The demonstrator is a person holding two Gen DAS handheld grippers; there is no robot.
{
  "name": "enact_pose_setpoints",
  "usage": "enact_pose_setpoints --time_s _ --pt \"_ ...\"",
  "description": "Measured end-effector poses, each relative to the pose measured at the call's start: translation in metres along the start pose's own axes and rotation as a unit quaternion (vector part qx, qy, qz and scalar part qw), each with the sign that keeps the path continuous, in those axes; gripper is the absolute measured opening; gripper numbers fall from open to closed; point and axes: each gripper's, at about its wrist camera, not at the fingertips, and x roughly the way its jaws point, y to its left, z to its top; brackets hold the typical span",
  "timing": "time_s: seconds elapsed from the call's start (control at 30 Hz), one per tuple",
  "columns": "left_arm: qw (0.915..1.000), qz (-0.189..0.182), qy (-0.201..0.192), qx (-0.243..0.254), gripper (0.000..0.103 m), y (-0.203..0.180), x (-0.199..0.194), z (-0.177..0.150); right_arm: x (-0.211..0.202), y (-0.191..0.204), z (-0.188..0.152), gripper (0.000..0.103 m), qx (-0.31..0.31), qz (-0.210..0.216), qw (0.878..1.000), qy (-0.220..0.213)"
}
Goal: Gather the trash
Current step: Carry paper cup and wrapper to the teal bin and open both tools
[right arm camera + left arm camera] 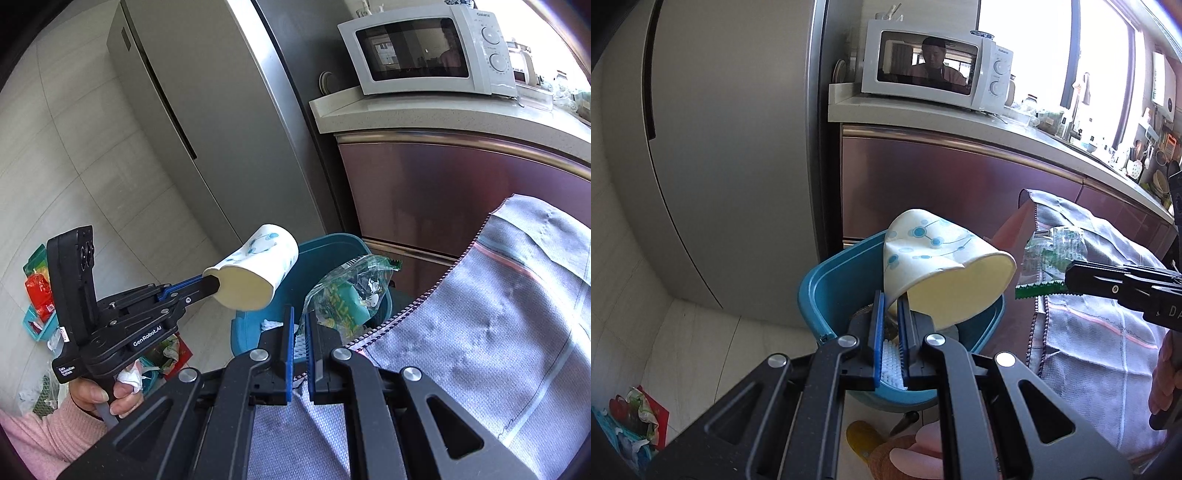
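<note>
My left gripper (pixel 891 301) is shut on the rim of a crumpled white paper cup with blue dots (pixel 934 258) and holds it over the open teal bin (pixel 816 295). The right wrist view shows this cup (pixel 255 277) pinched by the left gripper (pixel 210 284) beside the bin (pixel 332 254). My right gripper (pixel 300 317) is shut on a clear plastic wrapper with green print (pixel 343 291), held at the bin's edge. The wrapper (pixel 1049 251) and right gripper (pixel 1067 278) show at the right of the left wrist view.
A grey cloth (pixel 498 314) covers a surface at the right. A steel fridge (pixel 731 147) stands to the left, a counter with a white microwave (pixel 934 68) behind. More wrappers and trash (pixel 37 291) lie on the floor at the left.
</note>
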Motion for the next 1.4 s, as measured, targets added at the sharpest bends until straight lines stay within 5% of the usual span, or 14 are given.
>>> enact_pose_setpoints --time_s 0.97,1.4 --pt "0.9979 0.018 0.062 -0.008 0.008 0.008 0.07 -0.005 0.094 0.003 0.024 0.006 -0.037 -0.033 0.993 0.108" --pt "0.995 0.018 0.096 -0.024 0.009 0.014 0.109 -0.008 0.117 -0.005 0.031 0.012 -0.029 -0.049 0.991 0.123"
